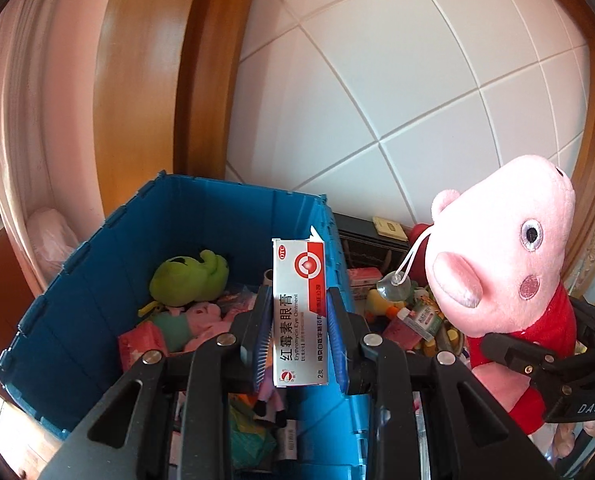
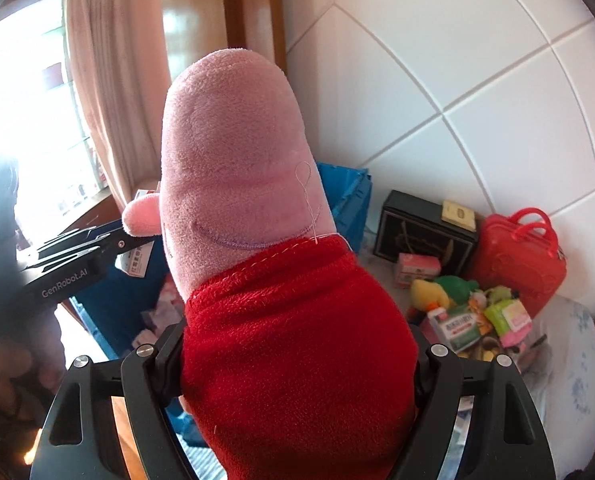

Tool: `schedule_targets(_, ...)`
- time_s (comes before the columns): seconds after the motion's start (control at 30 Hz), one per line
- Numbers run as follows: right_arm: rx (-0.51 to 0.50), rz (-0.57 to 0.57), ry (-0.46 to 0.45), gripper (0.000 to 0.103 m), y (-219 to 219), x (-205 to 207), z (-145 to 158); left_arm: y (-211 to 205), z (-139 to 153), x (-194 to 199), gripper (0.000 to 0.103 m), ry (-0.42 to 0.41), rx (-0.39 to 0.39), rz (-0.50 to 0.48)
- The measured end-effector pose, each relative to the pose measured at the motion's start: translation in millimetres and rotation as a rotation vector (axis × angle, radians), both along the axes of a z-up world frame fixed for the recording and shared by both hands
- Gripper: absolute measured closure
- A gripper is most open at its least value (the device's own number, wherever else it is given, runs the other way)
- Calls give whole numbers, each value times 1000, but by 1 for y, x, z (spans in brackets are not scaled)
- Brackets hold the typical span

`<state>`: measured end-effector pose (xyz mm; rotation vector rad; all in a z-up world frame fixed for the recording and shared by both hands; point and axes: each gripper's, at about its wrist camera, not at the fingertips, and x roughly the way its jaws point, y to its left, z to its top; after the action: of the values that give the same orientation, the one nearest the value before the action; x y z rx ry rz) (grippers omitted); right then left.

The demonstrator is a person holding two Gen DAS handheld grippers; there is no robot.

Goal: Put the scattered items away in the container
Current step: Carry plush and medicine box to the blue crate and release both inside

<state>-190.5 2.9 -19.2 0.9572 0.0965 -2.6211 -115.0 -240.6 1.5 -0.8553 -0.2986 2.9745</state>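
Note:
My left gripper (image 1: 299,320) is shut on a white and red ointment box (image 1: 299,312), held upright above the open blue crate (image 1: 109,248). Inside the crate lie a green plush (image 1: 189,276), a pink plush and packets. My right gripper (image 2: 297,364) is shut on the red body of a pink pig plush (image 2: 233,152), which fills the right wrist view. The same pig plush (image 1: 505,248) hangs to the right of the crate in the left wrist view, with the right gripper (image 1: 529,356) clamped at its waist. A clear suction cup on a cord (image 1: 395,284) dangles from the pig.
A heap of scattered items (image 2: 469,316) lies on the bed by the tiled wall: a yellow plush, packets, boxes. A black box (image 2: 421,224) and a red toy case (image 2: 521,256) stand behind them. A person's hand (image 2: 1,364) shows at lower left. A curtain and wooden frame stand behind the crate.

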Motion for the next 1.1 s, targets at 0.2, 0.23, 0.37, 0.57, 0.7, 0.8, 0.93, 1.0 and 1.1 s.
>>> schedule_targets(0.2,-15,80,0,22,-54,-20,-3,-47,5,-4,77,1,-11,72)
schedule_targets(0.23,-14,91,-2,22,-62,-23,-4,-54,6,-5,77,0,-10,84)
schedule_targets(0.37,-5,126,-11,22,-86,-34,-7,-76,6,-13,77,-7,-8,117)
schedule_targets(0.57,8,143,-34,22,-113,-51,-8,-104,4,-34,77,-6,6,153)
schedule_targets(0.7,12,147,-36,22,-122,-62,-6,-107,3,-43,77,-3,3,148)
schedule_targets(0.8,18,150,-18,17,-130,-70,-4,-112,3,-49,77,-1,-5,161)
schedule_targets(0.93,43,133,68,0,-140,-71,5,-117,5,-47,0,-5,-17,197)
schedule_targets(1.0,30,130,85,0,-140,-72,7,-117,6,-43,0,13,-29,198)
schedule_targets(1.1,18,125,62,0,-137,-74,2,-119,5,-41,0,9,-30,195)
